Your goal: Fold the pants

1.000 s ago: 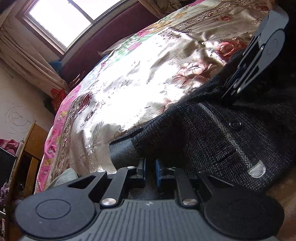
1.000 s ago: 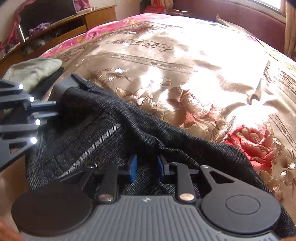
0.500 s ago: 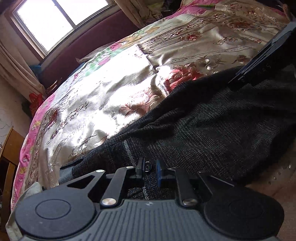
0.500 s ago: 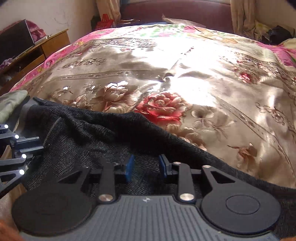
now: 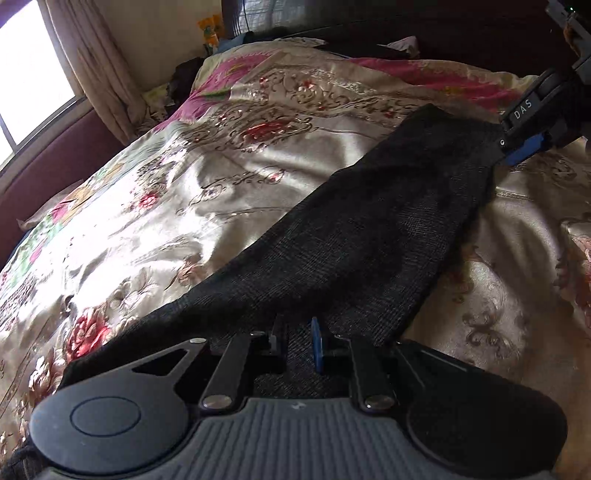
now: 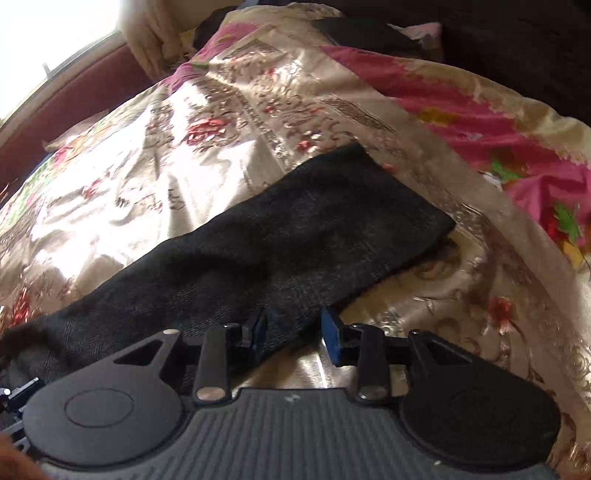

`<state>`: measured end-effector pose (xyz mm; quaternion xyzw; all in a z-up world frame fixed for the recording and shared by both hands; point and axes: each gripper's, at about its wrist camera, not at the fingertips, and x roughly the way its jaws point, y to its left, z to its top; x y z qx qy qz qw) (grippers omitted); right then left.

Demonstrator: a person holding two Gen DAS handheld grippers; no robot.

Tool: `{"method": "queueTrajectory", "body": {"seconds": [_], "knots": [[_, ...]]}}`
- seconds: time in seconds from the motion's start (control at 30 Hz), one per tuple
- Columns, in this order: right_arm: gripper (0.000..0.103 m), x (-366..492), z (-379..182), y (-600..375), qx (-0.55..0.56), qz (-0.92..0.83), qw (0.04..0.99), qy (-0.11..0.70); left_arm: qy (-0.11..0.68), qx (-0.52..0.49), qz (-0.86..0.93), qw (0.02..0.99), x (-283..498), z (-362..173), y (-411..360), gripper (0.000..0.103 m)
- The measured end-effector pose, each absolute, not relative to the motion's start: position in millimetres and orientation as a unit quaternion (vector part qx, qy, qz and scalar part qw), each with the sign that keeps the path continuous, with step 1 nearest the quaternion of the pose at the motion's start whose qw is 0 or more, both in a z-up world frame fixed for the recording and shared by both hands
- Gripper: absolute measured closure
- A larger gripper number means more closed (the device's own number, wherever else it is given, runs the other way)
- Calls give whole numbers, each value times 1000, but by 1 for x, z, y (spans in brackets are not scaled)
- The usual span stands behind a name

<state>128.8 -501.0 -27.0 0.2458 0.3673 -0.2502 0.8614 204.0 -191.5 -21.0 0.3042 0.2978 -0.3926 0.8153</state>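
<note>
Dark grey knit pants (image 5: 369, 236) lie in a long band across the flowered satin bedspread (image 5: 192, 184). My left gripper (image 5: 298, 341) is at the near end of the band, with the fabric pinched between its narrow jaws. In the right wrist view the pants (image 6: 295, 236) stretch away to a square leg end. My right gripper (image 6: 294, 332) has its jaws apart over the pants' near edge, the cloth lying slack under them. The right gripper also shows in the left wrist view (image 5: 524, 147), at the band's far corner.
The bedspread (image 6: 443, 295) is wrinkled around the pants. A dark red headboard or bench (image 5: 55, 162) and a curtained window (image 5: 29, 74) lie at the left. Dark clothing (image 6: 362, 33) sits at the bed's far end.
Both grippers have swung from the waistband towards the legs. The right jaws have spread apart. The pants now lie as a long narrow band.
</note>
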Motion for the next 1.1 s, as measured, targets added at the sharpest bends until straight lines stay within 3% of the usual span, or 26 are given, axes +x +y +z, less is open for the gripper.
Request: {"method": "queueTrajectory", "body": {"seconds": [0.27, 0.43, 0.5, 0.53, 0.67, 0.83, 1.03, 1.1], "knots": [[70, 111, -54, -580, 341, -288, 844, 298, 288, 334, -422, 792, 197, -35, -245, 72], [71, 115, -56, -586, 317, -284, 859, 284, 277, 332, -430, 792, 199, -36, -264, 72], [80, 113, -55, -588, 324, -281, 859, 279, 274, 334, -433, 791, 202, -38, -269, 72], [90, 112, -55, -590, 329, -280, 859, 275, 272, 336, -434, 791, 202, -38, -271, 72], [97, 109, -41, -589, 332, -262, 874, 241, 269, 334, -436, 791, 204, -38, -273, 72], [97, 120, -49, -593, 314, -270, 873, 256, 268, 338, -436, 790, 202, -41, -269, 71], [77, 104, -55, -588, 323, -276, 863, 274, 266, 339, -437, 790, 198, -42, -260, 71], [75, 100, -56, -589, 335, -277, 859, 271, 267, 337, -435, 791, 198, -41, -258, 71]]}}
